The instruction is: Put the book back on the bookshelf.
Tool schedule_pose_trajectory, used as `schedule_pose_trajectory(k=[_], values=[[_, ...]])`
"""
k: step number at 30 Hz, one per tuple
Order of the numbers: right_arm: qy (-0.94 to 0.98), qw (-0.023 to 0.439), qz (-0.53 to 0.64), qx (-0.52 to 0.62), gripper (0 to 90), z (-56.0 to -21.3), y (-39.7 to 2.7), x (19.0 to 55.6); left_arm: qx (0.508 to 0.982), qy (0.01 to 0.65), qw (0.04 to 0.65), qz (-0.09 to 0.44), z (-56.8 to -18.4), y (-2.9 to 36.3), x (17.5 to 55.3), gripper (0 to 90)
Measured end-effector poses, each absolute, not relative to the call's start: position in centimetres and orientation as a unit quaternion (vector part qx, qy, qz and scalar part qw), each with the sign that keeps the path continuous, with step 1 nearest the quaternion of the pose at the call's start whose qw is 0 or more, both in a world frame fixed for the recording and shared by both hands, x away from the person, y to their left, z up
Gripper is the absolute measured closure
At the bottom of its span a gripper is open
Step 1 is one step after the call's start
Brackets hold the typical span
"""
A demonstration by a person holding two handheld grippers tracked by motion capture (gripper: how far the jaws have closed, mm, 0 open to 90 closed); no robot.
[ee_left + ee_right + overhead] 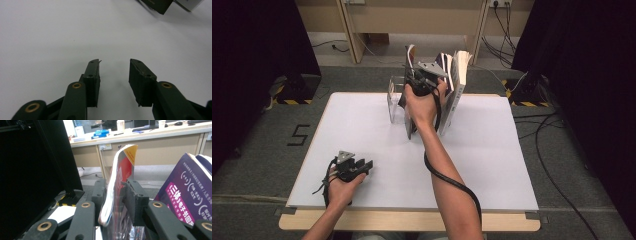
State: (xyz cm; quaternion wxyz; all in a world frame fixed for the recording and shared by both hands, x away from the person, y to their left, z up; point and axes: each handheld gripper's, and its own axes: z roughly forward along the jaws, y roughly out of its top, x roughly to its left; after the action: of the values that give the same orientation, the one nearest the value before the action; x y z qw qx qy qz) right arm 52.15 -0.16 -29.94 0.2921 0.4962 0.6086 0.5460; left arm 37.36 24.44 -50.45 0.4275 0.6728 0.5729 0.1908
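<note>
Right hand-held gripper (pixel 424 80) is up at 12 o'clock on the white surface (pixel 362 130), its jaws parted around the red-covered book (pixel 117 185), which stands upright between them, a gap showing at the right pad. Purple book (pixel 190 195) leans at its 3 o'clock. Left hand-held gripper (pixel 113 75) rests at 7 o'clock, half open, holding nothing

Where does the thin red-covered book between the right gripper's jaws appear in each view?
High view: the red-covered book stands upper centre, behind the right gripper.
Right gripper view: centre, upright between the jaws.
Left gripper view: cannot tell it apart.
Shared landmark: the purple book beside it.
</note>
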Motion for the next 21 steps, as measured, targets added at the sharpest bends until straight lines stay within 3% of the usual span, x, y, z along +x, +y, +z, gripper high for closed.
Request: schedule_pose_trajectory(k=[6, 10, 12, 21], values=[[0.634, 0.267, 0.516, 0.51, 68.3, -29.0, 0.4, 53.4, 0.674, 0.572, 0.427, 0.191, -50.4, 24.4, 37.3, 59.8], [0.641, 0.256, 0.495, 0.527, 82.4, -28.7, 0.6, 54.2, 0.673, 0.572, 0.429, 0.189, -50.4, 24.5, 37.3, 59.7], [0.64, 0.259, 0.483, 0.539, 86.2, -28.6, 0.6, 54.3, 0.673, 0.572, 0.429, 0.189, -50.4, 24.5, 37.3, 59.7], [0.619, 0.291, 0.504, 0.527, 87.0, -28.9, 0.8, 53.8, 0.674, 0.571, 0.429, 0.188, -50.4, 24.4, 37.4, 59.7]])
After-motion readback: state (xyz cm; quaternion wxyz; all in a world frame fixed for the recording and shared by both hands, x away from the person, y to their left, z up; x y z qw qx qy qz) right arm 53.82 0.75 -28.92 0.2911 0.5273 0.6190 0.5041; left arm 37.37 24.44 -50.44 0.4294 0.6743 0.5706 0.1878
